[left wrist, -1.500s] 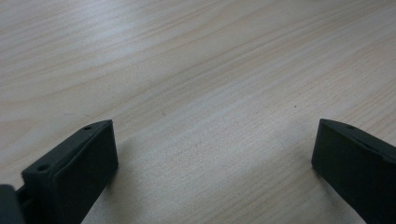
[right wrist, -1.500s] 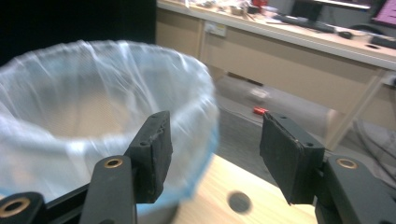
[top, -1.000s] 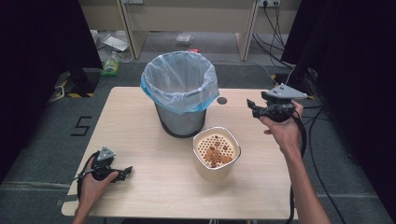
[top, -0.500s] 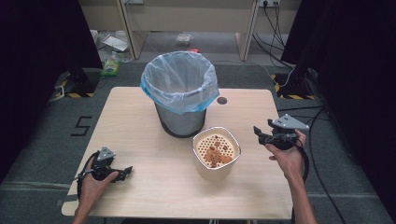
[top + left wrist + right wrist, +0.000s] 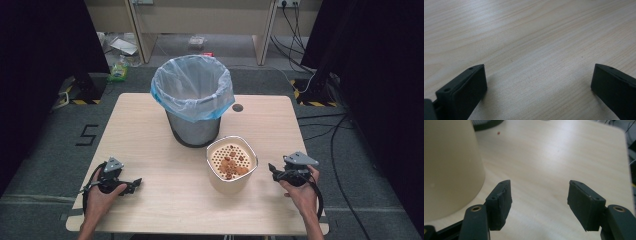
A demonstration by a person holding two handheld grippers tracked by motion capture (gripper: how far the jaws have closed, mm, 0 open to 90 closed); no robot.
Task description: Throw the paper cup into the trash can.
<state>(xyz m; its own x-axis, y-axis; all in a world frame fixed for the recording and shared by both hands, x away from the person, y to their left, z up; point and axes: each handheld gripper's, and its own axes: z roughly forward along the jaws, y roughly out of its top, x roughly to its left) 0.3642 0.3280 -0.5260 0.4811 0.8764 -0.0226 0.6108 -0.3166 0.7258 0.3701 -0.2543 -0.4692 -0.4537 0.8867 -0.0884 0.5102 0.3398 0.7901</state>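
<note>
A cream bucket (image 5: 231, 162) with a perforated insert and brown scraps stands on the wooden table (image 5: 150, 145), in front of a grey bin (image 5: 192, 95) lined with a pale blue bag. My right gripper (image 5: 272, 170) hovers low just right of the bucket and points toward it. Its jaws have just been opening, and nothing lies between them. In the right gripper view, my right gripper (image 5: 539, 195) stands open over bare wood, with the bucket's wall (image 5: 449, 165) at its left. My left gripper (image 5: 132, 184) rests near the front left corner, open, and my left gripper (image 5: 539, 72) frames only tabletop.
A dark cable hole (image 5: 237, 107) sits in the table behind the bucket. A tiny red crumb (image 5: 498, 132) lies near the bin's base (image 5: 486, 122). Cables (image 5: 335, 125) and litter lie on the floor beyond and beside the table.
My right gripper has come down from beside the bin's rim to table level right of the bucket, nearer the person. The left hand has stayed put.
</note>
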